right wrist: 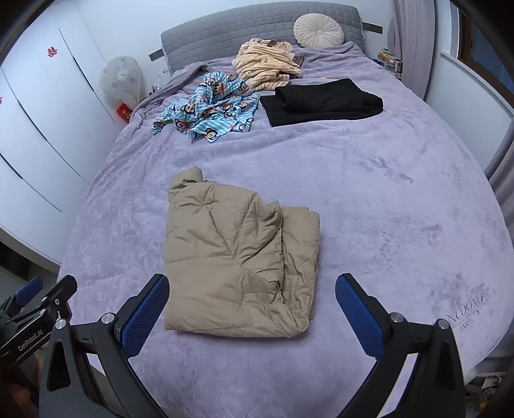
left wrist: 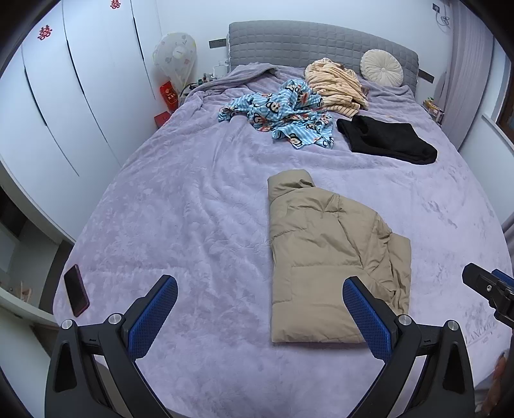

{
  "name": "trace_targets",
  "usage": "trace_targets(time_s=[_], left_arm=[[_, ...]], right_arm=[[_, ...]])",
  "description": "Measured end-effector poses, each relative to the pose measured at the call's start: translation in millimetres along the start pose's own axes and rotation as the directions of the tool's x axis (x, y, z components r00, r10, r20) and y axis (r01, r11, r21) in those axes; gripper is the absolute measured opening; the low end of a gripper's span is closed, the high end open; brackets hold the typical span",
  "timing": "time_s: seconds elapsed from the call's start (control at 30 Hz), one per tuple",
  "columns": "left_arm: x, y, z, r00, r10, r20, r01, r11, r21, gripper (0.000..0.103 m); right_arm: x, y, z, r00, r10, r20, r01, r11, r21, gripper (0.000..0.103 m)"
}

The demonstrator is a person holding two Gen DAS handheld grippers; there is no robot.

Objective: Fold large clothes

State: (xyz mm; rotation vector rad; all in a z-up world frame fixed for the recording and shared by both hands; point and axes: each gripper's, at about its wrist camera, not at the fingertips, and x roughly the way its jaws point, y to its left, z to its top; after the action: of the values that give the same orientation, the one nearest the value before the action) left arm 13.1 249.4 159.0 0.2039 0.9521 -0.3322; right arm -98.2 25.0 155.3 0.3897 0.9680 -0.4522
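Both grippers, left (left wrist: 260, 308) and right (right wrist: 252, 305), spread wide, grasping nothing. Folded tan padded jacket (right wrist: 237, 263) centre frame. Left gripper body reads "GenRobot.AI"; lilac plush bedspread (right wrist: 385, 199), lower right, "PARIS".

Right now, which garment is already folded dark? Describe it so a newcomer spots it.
Start at the grey headboard and come down the purple blanket. Right of the crumpled blue cartoon-print cloth lies the black garment. It is the only dark piece, flat and squared, unlike the heaps beside it.

Both wrist views look down, sharing bed (left wrist: 199, 205).
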Motion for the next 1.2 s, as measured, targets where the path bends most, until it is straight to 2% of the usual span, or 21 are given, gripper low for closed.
trace_targets(time_s=[1.2], left_arm=[[5.6,-6.9,-0.7,1.000,0.003,-0.009,-0.003,1.000,0.009,0.103]], right_arm=[[-2.3,-12.3,0.8,1.000,-0.009,-0.004,0.009,1.000,0.002,0.103]])
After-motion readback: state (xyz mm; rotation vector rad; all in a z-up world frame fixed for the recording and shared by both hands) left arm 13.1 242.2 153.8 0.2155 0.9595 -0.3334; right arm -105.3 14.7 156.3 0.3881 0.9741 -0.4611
